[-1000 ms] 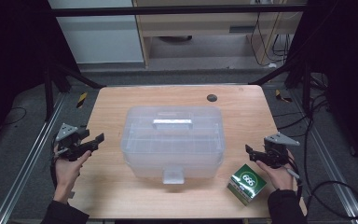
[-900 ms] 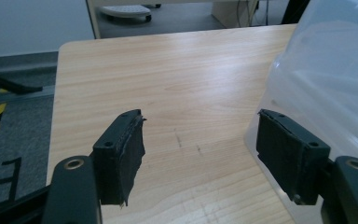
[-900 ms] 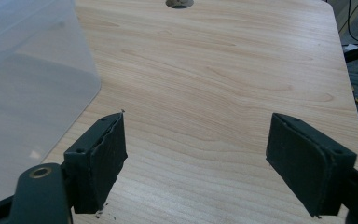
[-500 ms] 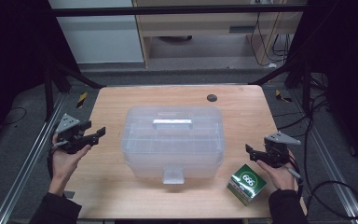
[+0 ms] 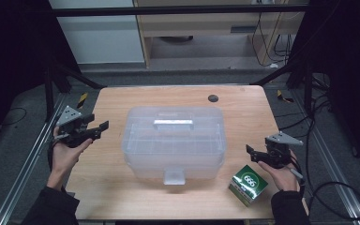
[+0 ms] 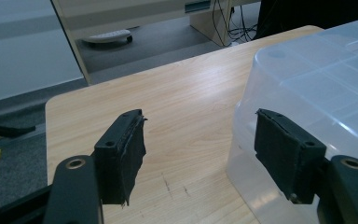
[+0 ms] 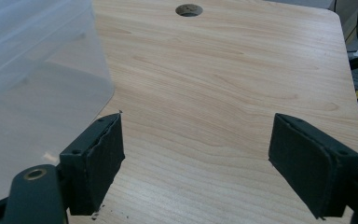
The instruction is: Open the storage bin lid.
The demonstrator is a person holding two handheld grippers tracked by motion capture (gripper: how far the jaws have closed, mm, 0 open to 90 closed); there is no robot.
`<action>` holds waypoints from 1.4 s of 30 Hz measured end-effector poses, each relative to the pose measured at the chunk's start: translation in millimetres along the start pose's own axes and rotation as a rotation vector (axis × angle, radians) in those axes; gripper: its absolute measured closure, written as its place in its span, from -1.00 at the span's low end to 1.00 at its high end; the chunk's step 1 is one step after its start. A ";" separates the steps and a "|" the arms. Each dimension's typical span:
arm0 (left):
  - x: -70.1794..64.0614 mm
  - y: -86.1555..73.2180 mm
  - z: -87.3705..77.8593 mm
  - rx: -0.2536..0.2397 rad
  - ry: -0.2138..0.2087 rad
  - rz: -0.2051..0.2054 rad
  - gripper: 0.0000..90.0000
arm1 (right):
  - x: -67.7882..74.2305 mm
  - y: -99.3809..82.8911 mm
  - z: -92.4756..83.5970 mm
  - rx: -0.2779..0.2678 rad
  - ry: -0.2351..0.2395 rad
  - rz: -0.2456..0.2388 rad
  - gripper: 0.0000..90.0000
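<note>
A clear plastic storage box [image 5: 174,143] with a closed lid and a front latch stands in the middle of the wooden table [image 5: 243,108]. My left gripper [image 5: 102,128] hovers at the table's left edge, pointing at the box, open with nothing between its jaws. In the left gripper view the box's [image 6: 317,93] corner sits just beyond the right pad [image 6: 286,154]. My right gripper [image 5: 249,151] is held to the right of the box, open and empty. Its own view shows the box's [image 7: 32,88] side at left. A green carton [image 5: 248,183] rests near the front right corner, by the right hand.
A round cable hole [image 5: 213,98] lies at the table's back right, seen too as the hole [image 7: 189,10] in the right gripper view. Metal frame rails run along both sides of the table. Cabinets and cables stand on the floor behind. Bare tabletop lies behind the box.
My left gripper has risen and shifted a little farther back along the table's left edge. The right gripper, the box and the carton have stayed where they were.
</note>
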State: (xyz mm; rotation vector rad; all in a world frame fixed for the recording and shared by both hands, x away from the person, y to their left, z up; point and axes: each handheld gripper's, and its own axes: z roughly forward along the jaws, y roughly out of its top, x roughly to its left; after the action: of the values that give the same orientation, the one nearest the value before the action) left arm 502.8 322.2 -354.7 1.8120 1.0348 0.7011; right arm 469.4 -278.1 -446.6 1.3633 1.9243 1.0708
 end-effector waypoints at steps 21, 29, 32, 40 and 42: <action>-18.9 54.6 -9.4 0.066 -0.084 0.231 -0.28 | -2.1 -3.0 0.2 0.027 0.001 -0.006 -0.57; -34.4 72.4 -7.0 0.099 -0.168 0.349 -0.24 | 1.7 -1.7 0.8 0.043 0.031 -0.015 -0.46; -39.7 77.8 -4.9 0.110 -0.189 0.391 -0.23 | 2.0 -1.4 1.3 0.050 0.036 -0.016 -0.42; -57.8 83.2 -0.5 0.140 -0.218 0.480 -0.21 | 2.3 -0.7 -0.1 0.056 0.048 -0.016 -0.37; -63.0 84.8 -1.1 0.152 -0.231 0.516 -0.20 | 2.4 -0.3 -0.6 0.055 0.048 -0.015 -0.36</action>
State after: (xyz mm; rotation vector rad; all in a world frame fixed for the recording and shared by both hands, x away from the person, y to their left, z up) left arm 501.5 247.5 -280.0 2.2632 0.4770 0.7036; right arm 468.0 -276.1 -446.5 1.3622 2.0096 1.0596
